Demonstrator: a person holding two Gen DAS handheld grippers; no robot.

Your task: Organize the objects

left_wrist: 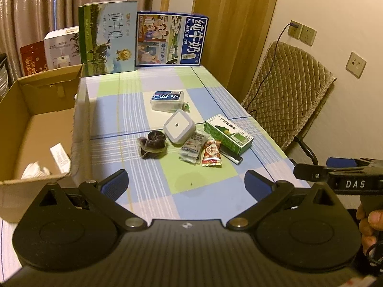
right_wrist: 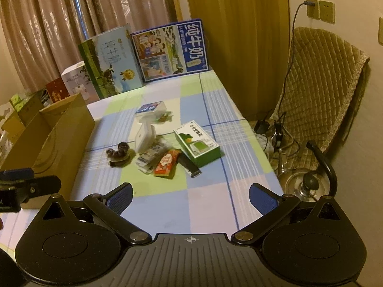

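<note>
Jaws spread wide and empty on both the left gripper (left_wrist: 185, 185) and right gripper (right_wrist: 190, 198), above the checked pastel tablecloth (left_wrist: 148, 191), touching nothing.

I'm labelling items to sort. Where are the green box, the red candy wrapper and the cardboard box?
Green box (left_wrist: 228, 134), left wrist view, top face.
Red candy wrapper (left_wrist: 211, 153), left wrist view, middle.
Cardboard box (left_wrist: 40, 129), left wrist view, inner floor.

Matt checked cloth tablecloth (left_wrist: 153, 191), plain brown corrugated cardboard box (left_wrist: 47, 124), glossy red foil-like candy wrapper (left_wrist: 211, 153).
</note>
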